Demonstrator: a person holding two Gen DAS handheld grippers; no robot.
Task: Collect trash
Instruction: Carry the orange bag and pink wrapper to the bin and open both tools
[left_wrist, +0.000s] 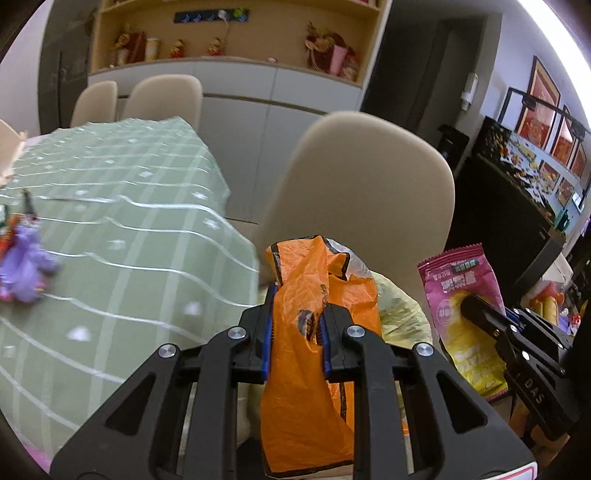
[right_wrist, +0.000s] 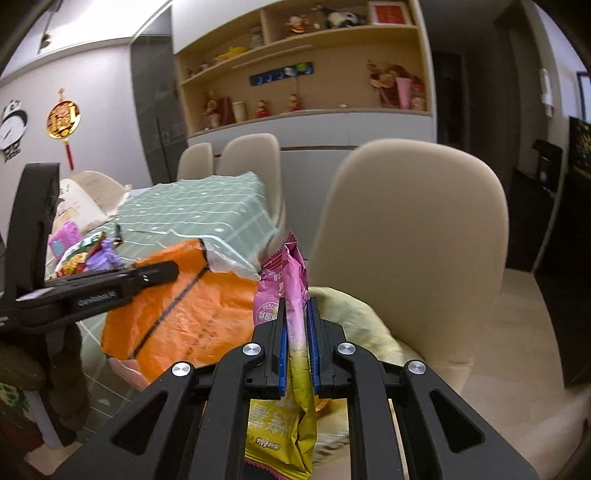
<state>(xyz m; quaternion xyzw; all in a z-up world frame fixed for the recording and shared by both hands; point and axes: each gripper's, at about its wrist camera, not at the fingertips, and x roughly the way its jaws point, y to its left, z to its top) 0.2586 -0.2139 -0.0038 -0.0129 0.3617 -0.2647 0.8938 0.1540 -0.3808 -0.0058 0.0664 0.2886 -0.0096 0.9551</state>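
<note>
My left gripper (left_wrist: 297, 317) is shut on a crumpled orange plastic wrapper (left_wrist: 306, 369), held in the air beside the table's edge. The wrapper also shows in the right wrist view (right_wrist: 184, 314) with the left gripper (right_wrist: 162, 273) on it. My right gripper (right_wrist: 295, 332) is shut on a pink and yellow snack packet (right_wrist: 291, 369). It also shows in the left wrist view (left_wrist: 465, 317) with the right gripper (left_wrist: 476, 306) on it. More wrappers (right_wrist: 88, 254) lie on the table, with a purple one (left_wrist: 26, 262) in the left wrist view.
The table has a green checked cloth (left_wrist: 129, 229). A beige chair (right_wrist: 406, 229) stands close ahead, with a pale yellow bag (right_wrist: 354, 325) on its seat. Two more chairs (left_wrist: 162, 96) stand at the far end. A shelf cabinet (right_wrist: 306, 92) is behind.
</note>
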